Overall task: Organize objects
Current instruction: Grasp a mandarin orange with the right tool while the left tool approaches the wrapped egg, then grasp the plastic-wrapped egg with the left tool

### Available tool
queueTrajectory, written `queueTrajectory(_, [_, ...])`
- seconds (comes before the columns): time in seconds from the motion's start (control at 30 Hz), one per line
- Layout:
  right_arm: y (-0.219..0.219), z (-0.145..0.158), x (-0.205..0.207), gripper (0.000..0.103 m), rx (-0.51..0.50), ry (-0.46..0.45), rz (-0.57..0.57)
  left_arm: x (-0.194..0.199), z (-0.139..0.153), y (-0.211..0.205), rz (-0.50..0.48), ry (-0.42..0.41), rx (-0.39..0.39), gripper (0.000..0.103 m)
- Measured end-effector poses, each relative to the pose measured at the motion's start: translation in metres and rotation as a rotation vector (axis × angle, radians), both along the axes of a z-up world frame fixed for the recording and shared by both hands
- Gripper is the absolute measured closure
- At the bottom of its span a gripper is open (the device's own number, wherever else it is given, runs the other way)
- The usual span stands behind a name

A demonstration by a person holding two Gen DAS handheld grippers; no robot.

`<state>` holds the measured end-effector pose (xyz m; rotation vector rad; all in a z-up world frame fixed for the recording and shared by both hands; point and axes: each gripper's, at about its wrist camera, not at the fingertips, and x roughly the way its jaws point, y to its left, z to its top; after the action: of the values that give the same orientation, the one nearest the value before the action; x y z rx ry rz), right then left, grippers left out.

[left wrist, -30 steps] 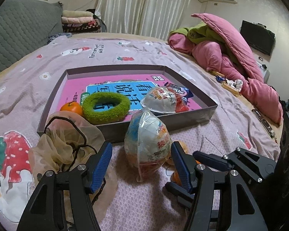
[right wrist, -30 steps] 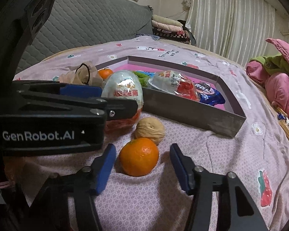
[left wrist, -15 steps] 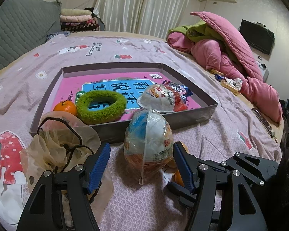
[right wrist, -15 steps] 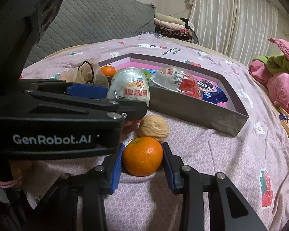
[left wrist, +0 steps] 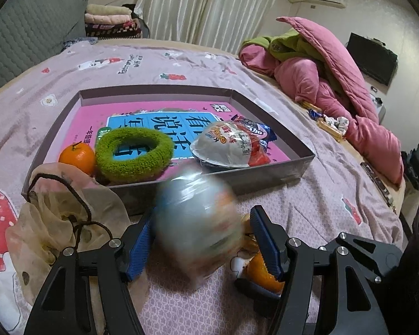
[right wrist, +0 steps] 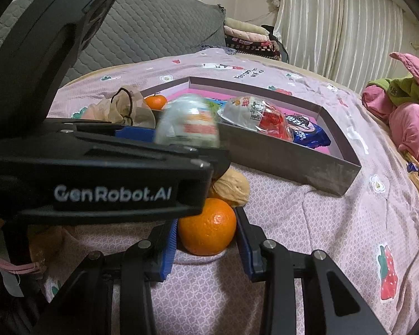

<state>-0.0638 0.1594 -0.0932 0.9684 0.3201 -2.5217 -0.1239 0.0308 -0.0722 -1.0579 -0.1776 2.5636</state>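
Mauve patterned bedding (left wrist: 181,64) is covering the bed, with curtains (left wrist: 198,5) hanging behind and a pink quilt (left wrist: 335,83) heaped aside. The left claw (left wrist: 201,240) is closing around a blurred wrapped egg (left wrist: 195,223). Only the right view is showing the right claw (right wrist: 206,234) pinching an orange (right wrist: 206,227) just before the tray (right wrist: 287,162).

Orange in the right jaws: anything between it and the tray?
Yes. The walnut sits just beyond the orange, and the left gripper, jaws closing around the wrapped egg toy, crosses before the tray.
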Motion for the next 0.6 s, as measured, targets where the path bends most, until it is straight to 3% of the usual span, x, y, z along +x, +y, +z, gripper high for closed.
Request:
queueTrajectory(0.1, [0.000,0.000,0.000,0.065,0.000,0.001,0.001,-0.001,0.000,-0.002,0.002,-0.005,0.011,0.048])
queueTrajectory(0.37, [0.000,0.000,0.000,0.065,0.009,0.014,0.004,0.004,0.004,-0.004,-0.011,0.000,0.039,0.049])
queueTrajectory(0.6, [0.003,0.004,0.001,0.065,-0.003,0.024,-0.003,0.015,0.023,-0.011,-0.017,0.055,0.064,0.049])
